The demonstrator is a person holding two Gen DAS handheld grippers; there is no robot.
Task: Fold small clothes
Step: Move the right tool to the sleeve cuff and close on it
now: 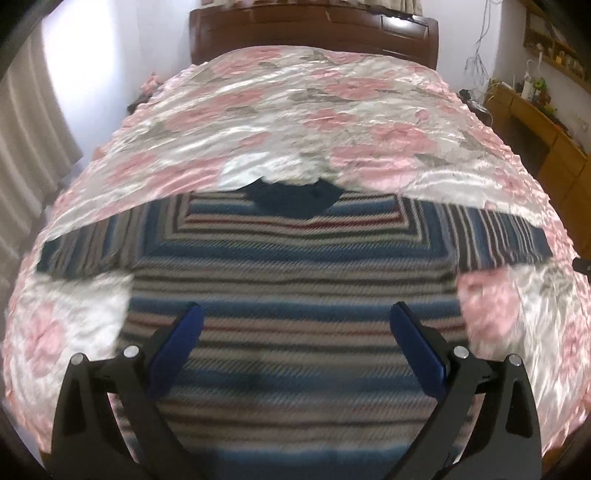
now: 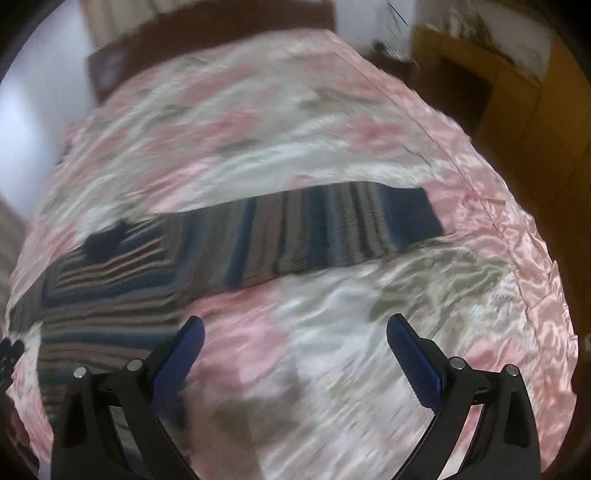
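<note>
- Striped sweater (image 1: 291,258): laid flat on the bed, both sleeves stretched straight out to the sides, dark navy collar (image 1: 295,197) at the far end from the left gripper. Stripes in blue, grey, white and thin red.
- Left gripper (image 1: 295,317): fingers spread wide, nothing between them, poised over the sweater's body with the collar straight ahead. Blue pads (image 1: 177,350) frame the lower torso; contact with the cloth cannot be told.
- Right gripper (image 2: 295,328): fingers likewise spread wide and empty, over bare bedspread beside the sweater. The sweater's side edge runs just by its left finger; the outstretched sleeve (image 2: 332,229) crosses ahead of it, cuff ending ahead and to its right.
- Floral bedspread (image 1: 295,110): shiny pink, white and grey, wrinkled. Wide open cloth beyond the collar, and more past each cuff.
- Bed edge (image 2: 517,236): a seam line runs well to the right of the right gripper, beyond the cuff.
- Dark wooden headboard (image 1: 314,33): far end, straight ahead of the left gripper.
- Wooden furniture (image 1: 535,125): off the bed's right side.
- Curtain (image 1: 26,129): off the left side.
- The right wrist view is blurred.
</note>
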